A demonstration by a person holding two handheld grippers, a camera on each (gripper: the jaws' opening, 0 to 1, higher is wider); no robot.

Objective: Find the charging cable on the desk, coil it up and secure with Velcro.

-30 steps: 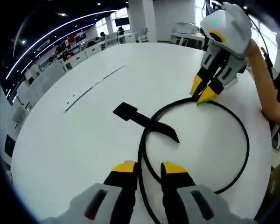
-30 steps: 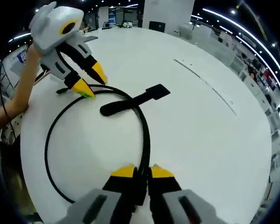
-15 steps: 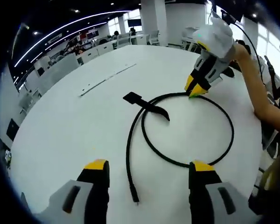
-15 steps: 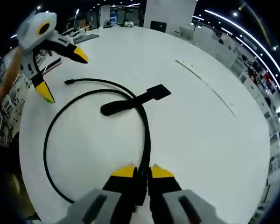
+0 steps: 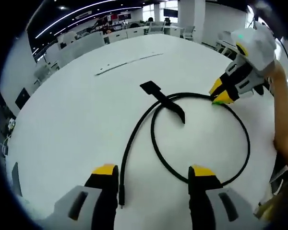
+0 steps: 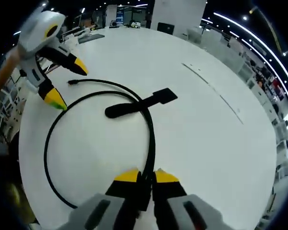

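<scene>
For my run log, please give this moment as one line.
left gripper: open, above table | right gripper: shut on cable | cable: one loop, flat | strap: across cable, unfastened

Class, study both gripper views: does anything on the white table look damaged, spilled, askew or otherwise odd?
Nothing looks damaged or spilled. The black charging cable lies in one loose loop on the white table, its Velcro strap flat and unfastened. The right gripper is shut on the cable; the left gripper is open beside the free end.
</scene>
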